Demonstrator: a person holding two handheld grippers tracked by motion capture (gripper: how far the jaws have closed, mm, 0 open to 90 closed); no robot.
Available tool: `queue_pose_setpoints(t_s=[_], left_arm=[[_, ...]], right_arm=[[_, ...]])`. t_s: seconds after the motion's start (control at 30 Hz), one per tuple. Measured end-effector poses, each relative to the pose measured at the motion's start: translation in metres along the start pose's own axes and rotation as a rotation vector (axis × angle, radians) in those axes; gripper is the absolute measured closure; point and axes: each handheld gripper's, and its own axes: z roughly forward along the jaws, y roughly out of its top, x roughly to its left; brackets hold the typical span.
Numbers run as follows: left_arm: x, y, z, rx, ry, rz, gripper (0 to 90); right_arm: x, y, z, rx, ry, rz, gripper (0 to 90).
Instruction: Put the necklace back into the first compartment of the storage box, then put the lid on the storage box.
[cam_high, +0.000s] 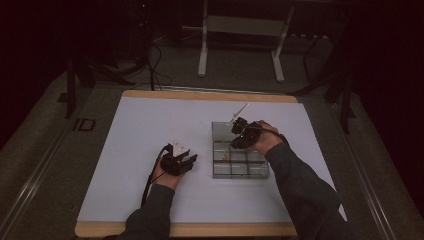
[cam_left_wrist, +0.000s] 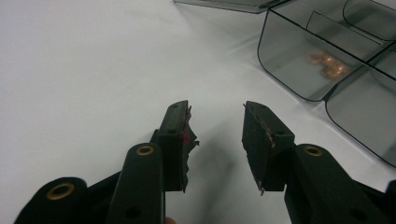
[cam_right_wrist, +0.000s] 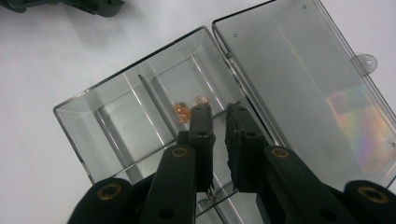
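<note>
Copper bits (cam_right_wrist: 184, 112) just beyond right gripper (cam_right_wrist: 219, 112)'s narrow, empty fingers; left gripper (cam_left_wrist: 215, 126) fingers wide, empty.

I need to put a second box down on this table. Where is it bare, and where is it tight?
The white mat is bare from its left edge to the left tongs, and along the far edge behind the clear box. It is crowded at centre right, where the right tongs hang over the box.
</note>
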Motion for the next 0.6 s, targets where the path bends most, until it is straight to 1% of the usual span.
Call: queue_pose_setpoints(t_s=[0.5, 0.6], left_arm=[[0.0, 0.0, 0.001, 0.006, -0.002, -0.004, 61.6], [0.0, 0.0, 0.001, 0.006, -0.001, -0.003, 61.6]], right_arm=[[-0.008, -0.008, -0.008, -0.035, -0.015, 0.034, 77.3], [-0.011, -0.011, -0.01, -0.047, -0.019, 0.049, 76.5]])
